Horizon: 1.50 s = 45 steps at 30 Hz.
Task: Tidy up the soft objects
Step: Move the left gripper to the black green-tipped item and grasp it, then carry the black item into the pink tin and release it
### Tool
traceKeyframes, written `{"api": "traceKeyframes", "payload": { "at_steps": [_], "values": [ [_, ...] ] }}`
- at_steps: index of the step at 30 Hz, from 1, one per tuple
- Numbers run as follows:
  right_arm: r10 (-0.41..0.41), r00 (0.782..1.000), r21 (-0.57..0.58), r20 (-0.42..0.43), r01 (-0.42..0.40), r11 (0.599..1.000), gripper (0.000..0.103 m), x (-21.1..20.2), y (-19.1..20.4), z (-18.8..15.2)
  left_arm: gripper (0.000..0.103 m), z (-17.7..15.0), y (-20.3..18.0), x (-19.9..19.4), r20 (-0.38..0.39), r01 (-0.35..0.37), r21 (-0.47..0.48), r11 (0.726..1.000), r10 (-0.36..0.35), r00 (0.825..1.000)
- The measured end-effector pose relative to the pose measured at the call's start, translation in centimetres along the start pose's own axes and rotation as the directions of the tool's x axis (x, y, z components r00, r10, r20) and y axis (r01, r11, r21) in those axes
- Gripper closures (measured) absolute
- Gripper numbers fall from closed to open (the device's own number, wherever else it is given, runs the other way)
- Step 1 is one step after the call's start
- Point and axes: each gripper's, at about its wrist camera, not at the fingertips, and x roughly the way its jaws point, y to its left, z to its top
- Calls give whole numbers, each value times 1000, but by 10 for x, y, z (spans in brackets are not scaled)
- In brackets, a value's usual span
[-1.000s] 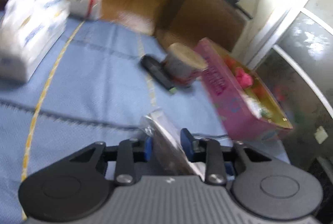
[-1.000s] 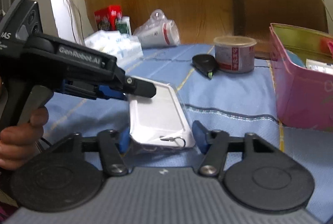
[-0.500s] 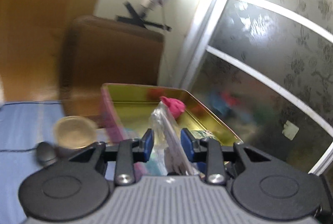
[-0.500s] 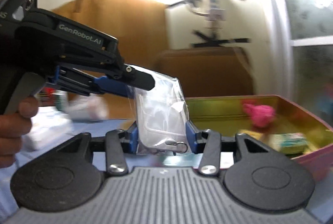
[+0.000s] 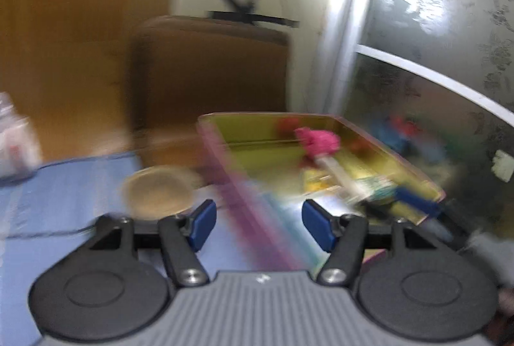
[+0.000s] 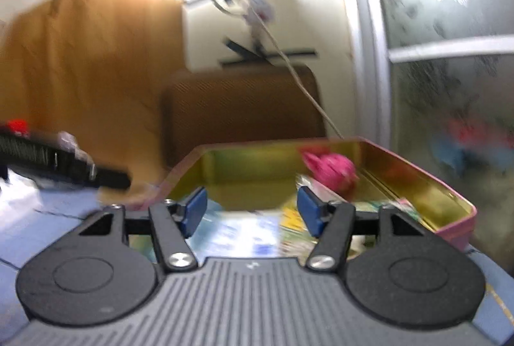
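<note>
A pink tin box (image 6: pixel 453 195) with a gold inside stands on the blue tablecloth; it also shows in the left wrist view (image 5: pixel 244 201). It holds a pink soft ball (image 6: pixel 331 169), also seen in the left wrist view (image 5: pixel 318 140), and several flat packets (image 6: pixel 237 233). My right gripper (image 6: pixel 250 211) is open and empty just above the box's near end. My left gripper (image 5: pixel 257 220) is open and empty over the box's left wall. The right gripper's fingers (image 5: pixel 414 201) reach into the box in the left wrist view. Both views are blurred.
A round tub with a tan lid (image 5: pixel 157 195) stands left of the box. A brown chair back (image 6: pixel 241 111) is behind the table. A wooden panel (image 5: pixel 80 40) is at the back left, and a frosted glass door (image 5: pixel 433 56) at the right.
Both grippers have opened and let go of the clear plastic packet they held together. It is no longer between either pair of fingers. The left gripper has shifted leftward.
</note>
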Motion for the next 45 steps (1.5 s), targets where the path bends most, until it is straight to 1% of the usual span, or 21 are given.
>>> {"api": "traceKeyframes", "payload": {
  "at_steps": [1,2,5,8,11,13,15,19,21,25,29,31,32,34,37,39,40,41,42,44,45],
  "values": [
    [38,999,2,4,-38,999,53,-4,7,3,42,-11,18,-10,-7,-35,-15,999,35,999],
    [89,996,4,-2,-89,996,57,-8,15,5,42,-19,33,-18,-17,-73,-28,997,73,997],
    [274,959,17,-75,-273,962,71,-3,47,5,42,-46,80,-38,-53,-182,-88,979,178,983],
    [372,912,2,-174,-378,926,72,18,86,-1,42,-71,118,-55,-81,-270,-145,952,261,962],
    [386,879,-16,-280,-406,914,71,57,116,-7,42,-87,142,-62,-88,-303,-199,932,291,953],
    [364,868,-27,-338,-396,918,71,83,131,-14,41,-94,153,-62,-77,-294,-236,926,284,956],
    [313,869,-56,-385,-360,931,70,106,142,-20,40,-96,156,-64,-55,-282,-252,926,277,959],
    [287,843,-35,-456,-339,940,71,138,148,-26,39,-97,157,-65,-39,-255,-252,934,254,967],
    [279,847,-38,-452,-331,943,83,138,149,-30,38,-98,158,-65,-35,-244,-260,934,244,969],
    [309,836,-10,-453,-352,936,84,127,147,-33,36,-100,162,-67,-27,-225,-285,932,227,974],
    [350,822,-6,-449,-394,919,84,89,147,-41,31,-100,163,-68,-29,-213,-293,932,214,976],
    [379,817,41,-435,-402,915,84,68,138,-44,30,-99,158,-68,-43,-201,-277,940,197,980],
    [399,806,88,-437,-403,911,84,58,132,-45,30,-99,155,-67,-50,-182,-278,943,175,983],
    [455,781,211,-428,-403,891,84,44,118,-50,26,-97,146,-67,-64,-119,-322,939,104,993],
    [499,767,319,-404,-393,862,84,29,104,-58,20,-89,132,-58,-110,-23,-390,921,-21,994],
    [547,746,410,-380,-394,822,84,26,95,-63,19,-85,120,-51,-152,-57,-377,924,-1,988],
    [563,740,440,-368,-395,807,84,25,92,-65,19,-82,113,-47,-169,-77,-360,930,16,985],
    [573,739,455,-354,-399,796,84,23,90,-67,28,-81,109,-43,-179,-72,-360,930,7,984],
    [579,739,458,-346,-405,791,84,22,90,-67,46,-80,106,-40,-186,-66,-365,929,-3,983],
    [586,740,457,-330,-418,785,85,19,90,-65,68,-77,101,-30,-215,-52,-377,925,-33,976],
    [582,746,448,-324,-420,789,85,17,89,-63,69,-74,99,-28,-212,-38,-392,919,-50,976]
  ]
}}
